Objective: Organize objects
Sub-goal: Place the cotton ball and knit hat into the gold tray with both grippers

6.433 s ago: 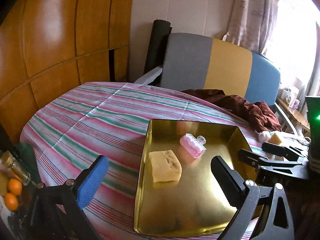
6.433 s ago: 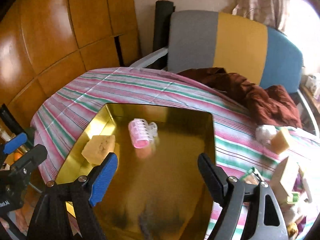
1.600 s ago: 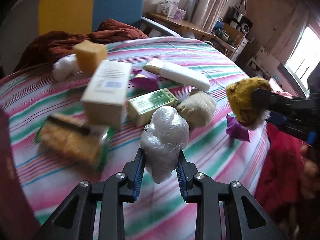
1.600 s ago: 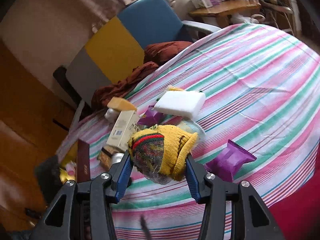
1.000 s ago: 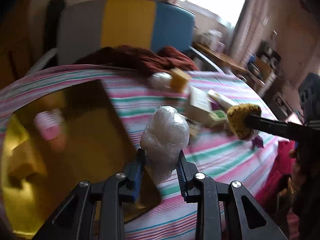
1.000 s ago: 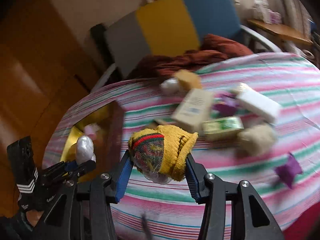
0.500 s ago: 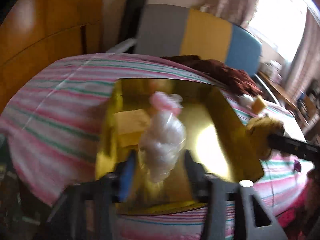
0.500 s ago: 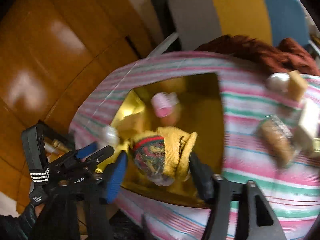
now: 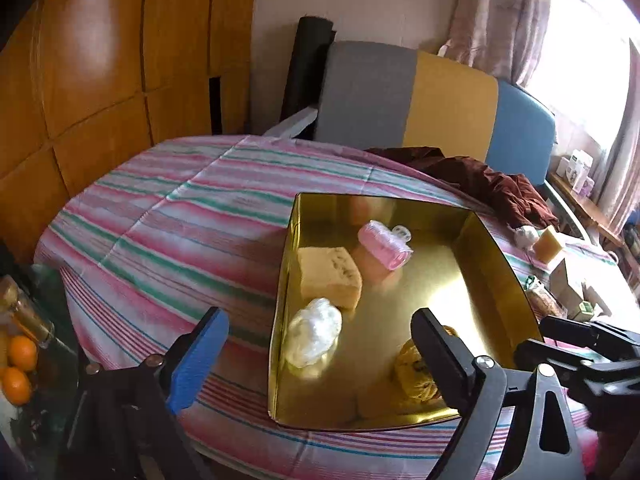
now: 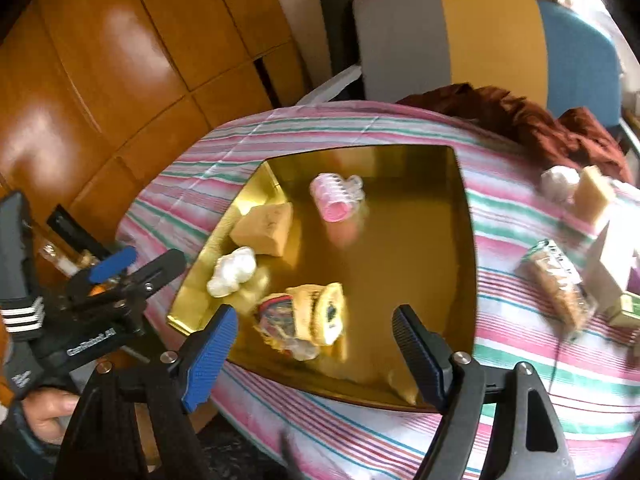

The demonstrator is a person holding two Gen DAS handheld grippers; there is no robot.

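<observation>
A gold tray (image 9: pixel 448 292) lies on the striped tablecloth (image 9: pixel 168 216). In it are a pink hair roller (image 9: pixel 385 245), a yellow sponge (image 9: pixel 328 276), a white plastic-wrapped ball (image 9: pixel 314 336) and a yellow knitted bundle (image 9: pixel 414 368), half hidden by a finger. My left gripper (image 9: pixel 320 340) hovers over the tray's near left corner, its jaws opening, the ball lying loose below them. My right gripper (image 10: pixel 316 320) hangs over the tray's (image 10: pixel 400 240) near edge, jaws opening, with the knitted bundle (image 10: pixel 308 320) free on the tray floor beneath. The pads touch nothing.
To the tray's right lie a cracker packet (image 10: pixel 556 280), a tan block (image 10: pixel 592 194), a small white wad (image 10: pixel 560 182) and boxes. A maroon cloth (image 9: pixel 480 176) and a three-coloured chair (image 9: pixel 432 100) stand behind. Oranges (image 9: pixel 20 368) and a bottle sit low at the left.
Both grippers swung from the cluttered side to the tray and let go. The wrapped ball and the knitted bundle now lie in the tray and both pairs of jaws stand wide.
</observation>
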